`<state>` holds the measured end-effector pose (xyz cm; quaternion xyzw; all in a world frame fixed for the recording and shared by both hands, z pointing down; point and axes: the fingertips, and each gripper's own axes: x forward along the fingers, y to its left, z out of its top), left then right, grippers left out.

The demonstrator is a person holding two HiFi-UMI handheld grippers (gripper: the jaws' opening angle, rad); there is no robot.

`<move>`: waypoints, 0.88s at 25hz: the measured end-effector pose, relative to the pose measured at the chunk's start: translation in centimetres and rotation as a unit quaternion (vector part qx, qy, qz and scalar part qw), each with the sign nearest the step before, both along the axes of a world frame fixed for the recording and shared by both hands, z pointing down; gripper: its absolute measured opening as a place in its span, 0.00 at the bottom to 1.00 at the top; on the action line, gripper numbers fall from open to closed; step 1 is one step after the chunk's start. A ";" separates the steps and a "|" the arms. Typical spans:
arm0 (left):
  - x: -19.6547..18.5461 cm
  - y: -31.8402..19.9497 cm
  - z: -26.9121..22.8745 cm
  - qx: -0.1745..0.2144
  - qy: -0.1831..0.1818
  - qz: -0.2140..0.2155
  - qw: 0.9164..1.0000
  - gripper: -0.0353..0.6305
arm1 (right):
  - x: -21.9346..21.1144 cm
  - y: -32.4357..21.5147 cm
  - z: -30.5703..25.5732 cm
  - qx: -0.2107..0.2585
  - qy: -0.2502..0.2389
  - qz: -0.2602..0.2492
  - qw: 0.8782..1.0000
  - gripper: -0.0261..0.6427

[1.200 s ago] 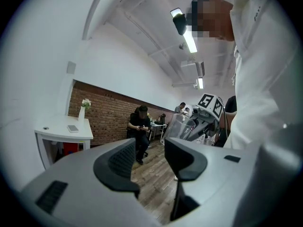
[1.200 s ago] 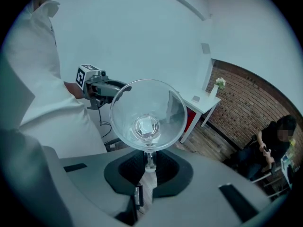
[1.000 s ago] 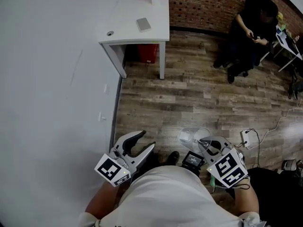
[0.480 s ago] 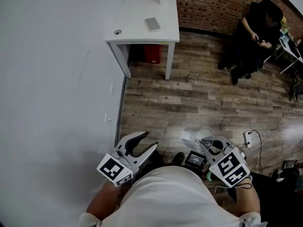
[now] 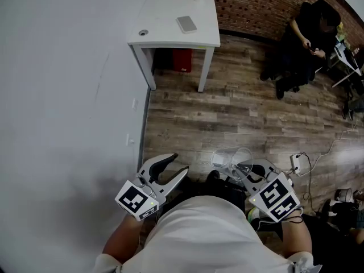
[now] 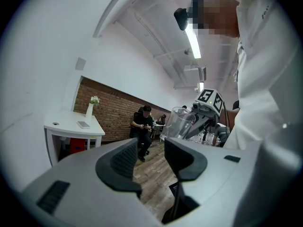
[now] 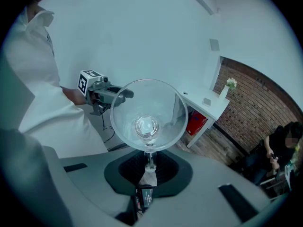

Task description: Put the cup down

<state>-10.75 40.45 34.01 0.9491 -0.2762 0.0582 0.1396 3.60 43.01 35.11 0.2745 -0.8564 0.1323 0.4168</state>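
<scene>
I had my right gripper [image 7: 149,163] clenched on the thin stem of the cup [image 7: 148,113]. The cup was a clear stemmed glass with a wide, cone-shaped bowl. The bowl stood out past the jaws with its mouth turned away from me. It looked empty and I saw no chips. Its foot was hidden behind the pads.

In the head view the cup hung at about 5 o'clock, close in front of my body and above the wooden floor [image 5: 239,112]. It touched nothing but the gripper. My left gripper [image 5: 168,169] was released at about 7 o'clock, its jaws apart with nothing between them, well clear of the glass.

I judged the cup light, stiff and brittle, with slick walls and most of its weight in the bowl. A hold on so narrow a stem could let it swing or slide. The stem just under the bowl seemed the right place to hold it, never the thin rim. The white counter [image 5: 165,27] at 12 o'clock, well apart from me, looked the likeliest place to set it down, foot first and upright.
</scene>
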 end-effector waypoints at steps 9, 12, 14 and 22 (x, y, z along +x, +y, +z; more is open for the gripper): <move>-1.3 -2.5 0.2 0.004 0.001 -0.017 1.000 0.32 | -0.9 -3.5 0.3 0.000 -0.003 -0.003 1.000 0.08; -1.4 -4.1 0.2 0.008 -0.006 -0.029 1.000 0.32 | -1.1 -5.7 0.7 0.003 -0.009 -0.015 1.000 0.08; -1.5 -5.1 0.3 0.008 -0.010 -0.040 0.999 0.32 | -1.2 -7.2 1.0 0.002 -0.013 -0.026 1.000 0.08; 0.9 -11.6 0.7 0.004 -0.018 -0.052 0.998 0.32 | 0.3 -14.8 1.2 0.009 -0.020 -0.047 0.999 0.08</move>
